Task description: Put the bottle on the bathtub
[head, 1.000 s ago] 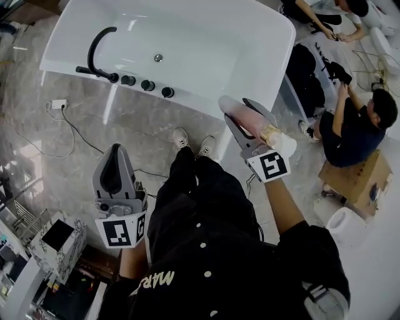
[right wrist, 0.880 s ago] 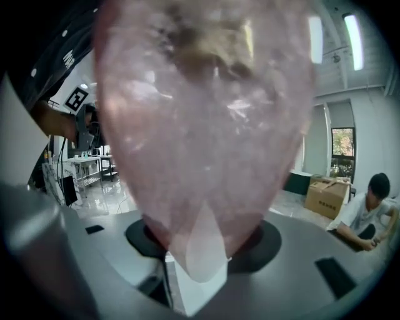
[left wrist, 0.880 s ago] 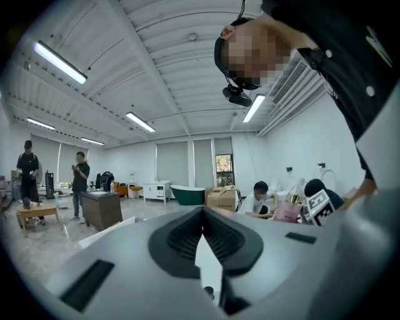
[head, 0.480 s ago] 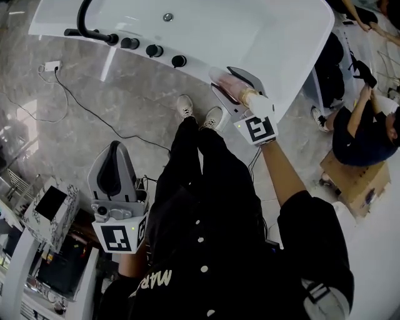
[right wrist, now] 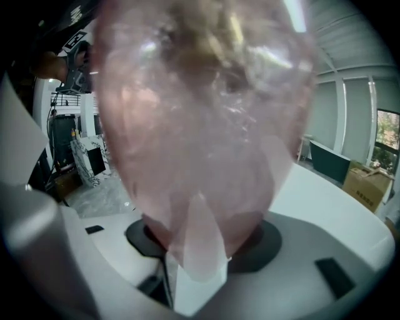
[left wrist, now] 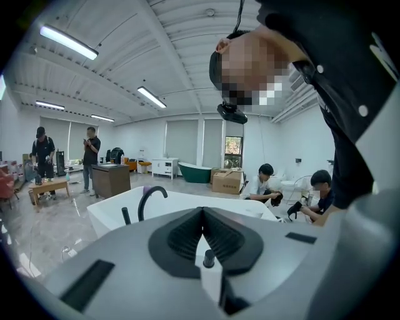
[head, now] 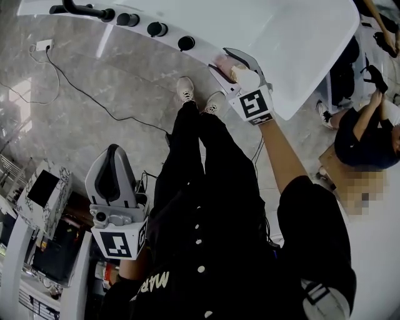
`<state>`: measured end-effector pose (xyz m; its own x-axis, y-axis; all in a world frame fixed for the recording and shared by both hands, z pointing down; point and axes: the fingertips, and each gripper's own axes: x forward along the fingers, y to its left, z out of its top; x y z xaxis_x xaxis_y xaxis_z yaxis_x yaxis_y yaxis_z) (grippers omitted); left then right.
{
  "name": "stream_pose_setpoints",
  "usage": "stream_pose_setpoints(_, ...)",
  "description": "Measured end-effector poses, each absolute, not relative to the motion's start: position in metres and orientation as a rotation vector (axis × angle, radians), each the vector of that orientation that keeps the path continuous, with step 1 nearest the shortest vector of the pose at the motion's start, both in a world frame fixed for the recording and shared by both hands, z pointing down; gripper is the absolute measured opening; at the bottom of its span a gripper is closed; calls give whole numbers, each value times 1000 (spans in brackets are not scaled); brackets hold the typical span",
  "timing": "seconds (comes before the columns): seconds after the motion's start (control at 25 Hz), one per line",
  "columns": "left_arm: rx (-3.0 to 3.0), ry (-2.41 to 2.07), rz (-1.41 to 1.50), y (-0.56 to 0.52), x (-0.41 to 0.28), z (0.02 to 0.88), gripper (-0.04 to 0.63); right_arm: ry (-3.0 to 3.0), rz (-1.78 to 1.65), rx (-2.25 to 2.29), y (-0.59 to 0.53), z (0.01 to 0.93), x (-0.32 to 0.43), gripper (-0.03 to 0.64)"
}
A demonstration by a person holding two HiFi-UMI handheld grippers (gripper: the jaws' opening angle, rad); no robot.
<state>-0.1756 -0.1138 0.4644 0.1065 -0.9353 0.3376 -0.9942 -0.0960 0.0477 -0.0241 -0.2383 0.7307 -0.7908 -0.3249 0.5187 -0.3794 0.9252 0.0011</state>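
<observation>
In the head view the white bathtub point(head: 294, 56) fills the top, with its near rim running down to the right. My right gripper point(head: 222, 60) is shut on the pink bottle point(head: 226, 65), which lies tilted at the rim's outer edge. The bottle's white cap point(head: 249, 79) points back toward me. In the right gripper view the pink bottle point(right wrist: 200, 125) fills most of the frame, with the tub rim point(right wrist: 337, 206) behind it. My left gripper point(head: 114, 153) hangs low by my left hip, shut and holding nothing. The left gripper view shows the shut left gripper point(left wrist: 202, 212) facing the bathtub point(left wrist: 125, 215).
A black faucet point(head: 81, 9) and several black knobs point(head: 156, 29) sit on the tub rim. A cable point(head: 94, 94) runs across the marble floor. A marble-patterned cabinet point(head: 40, 194) stands at the left. People point(head: 369, 137) sit on the floor at the right beside a cardboard box point(head: 350, 187).
The right gripper has carried the bottle forward, up to the tub's near rim. The tub has slid toward the top of the head view. The left gripper stays low and shut.
</observation>
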Motion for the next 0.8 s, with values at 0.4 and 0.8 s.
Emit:
stream_pose_setpoints(0.4,2117,-1886,331,-120,-177,492,11,-2502,115,464,-234,774,-31,229)
stream_pose_setpoints(0.8,2119,-1871,332,-120,-181,498,11,-2514,117,439,-234,783,-34,235)
